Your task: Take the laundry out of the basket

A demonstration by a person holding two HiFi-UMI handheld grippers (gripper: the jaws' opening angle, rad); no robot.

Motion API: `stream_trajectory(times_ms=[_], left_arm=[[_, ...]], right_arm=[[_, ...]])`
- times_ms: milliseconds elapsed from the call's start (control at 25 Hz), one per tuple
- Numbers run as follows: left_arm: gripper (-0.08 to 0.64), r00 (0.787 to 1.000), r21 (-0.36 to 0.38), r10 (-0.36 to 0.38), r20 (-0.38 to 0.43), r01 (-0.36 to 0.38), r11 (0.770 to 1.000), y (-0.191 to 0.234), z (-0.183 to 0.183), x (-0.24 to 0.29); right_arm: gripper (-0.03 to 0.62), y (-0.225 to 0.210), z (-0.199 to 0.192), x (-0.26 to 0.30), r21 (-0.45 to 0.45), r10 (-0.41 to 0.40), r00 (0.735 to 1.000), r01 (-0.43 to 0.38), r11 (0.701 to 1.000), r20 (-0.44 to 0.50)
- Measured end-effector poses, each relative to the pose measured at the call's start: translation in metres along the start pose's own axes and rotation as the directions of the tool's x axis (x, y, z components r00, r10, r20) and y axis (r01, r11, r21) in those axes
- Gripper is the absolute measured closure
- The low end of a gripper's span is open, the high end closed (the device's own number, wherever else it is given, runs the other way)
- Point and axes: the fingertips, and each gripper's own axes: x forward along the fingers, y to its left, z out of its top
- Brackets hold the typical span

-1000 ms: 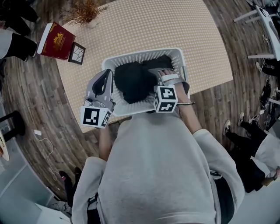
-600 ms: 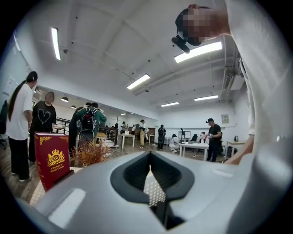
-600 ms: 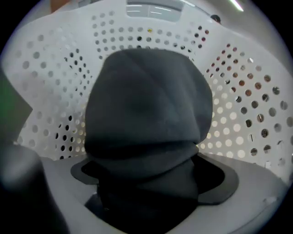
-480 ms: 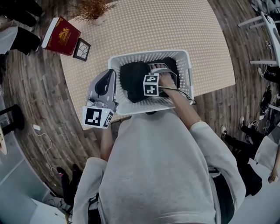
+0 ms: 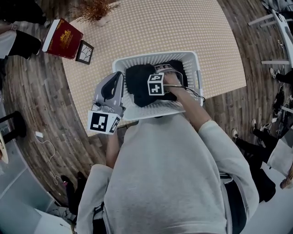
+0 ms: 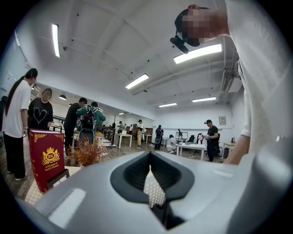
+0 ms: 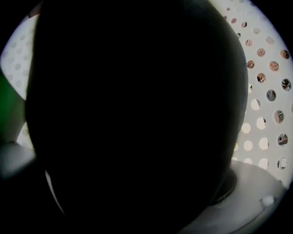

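Note:
A white perforated basket [image 5: 155, 55] stands on the dotted table [image 5: 183, 27], filled with black laundry [image 5: 139, 82]. My right gripper [image 5: 170, 75] reaches down inside the basket, its jaws spread wide and pushed into the dark cloth. In the right gripper view the black laundry [image 7: 137, 114] fills nearly everything, with the basket wall [image 7: 265, 91] at the right. My left gripper [image 5: 117, 75] hovers just outside the basket's left wall, jaws together and empty. In the left gripper view it [image 6: 150, 183] points across the room.
A red book [image 5: 62, 39] stands at the table's far left corner with a small frame [image 5: 85, 51] beside it and a dried plant [image 5: 94, 9] behind. Wood floor surrounds the table. People and desks fill the room beyond the book [image 6: 46, 157].
My right gripper has moved from the basket's near rim forward and down into the black laundry. The left gripper has stayed by the basket's left side.

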Motion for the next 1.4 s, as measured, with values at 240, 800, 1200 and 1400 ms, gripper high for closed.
stream_trajectory(times_ms=[240, 800, 1200, 1400], left_arm=[[0.552, 1.000, -0.003, -0.008, 0.008, 0.008, 1.000, -0.002, -0.001, 0.003], [0.552, 0.998, -0.008, -0.007, 0.059, 0.007, 1.000, -0.010, 0.014, -0.006], [0.552, 0.996, 0.016, -0.034, 0.086, 0.033, 0.999, -0.017, 0.026, -0.010], [0.552, 0.993, 0.039, -0.058, 0.102, 0.054, 0.998, -0.019, 0.036, -0.010]], right_arm=[[0.250, 0.013, 0.008, -0.010, -0.049, -0.054, 0.999, 0.053, 0.997, -0.008], [0.433, 0.009, 0.018, -0.066, -0.061, -0.343, 0.931, 0.352, 0.934, 0.122], [0.439, -0.013, 0.013, -0.187, 0.081, -0.724, 0.658, 0.726, 0.683, 0.207], [0.436, -0.016, 0.014, -0.230, 0.184, -0.785, 0.576, 0.766, 0.615, 0.227]])
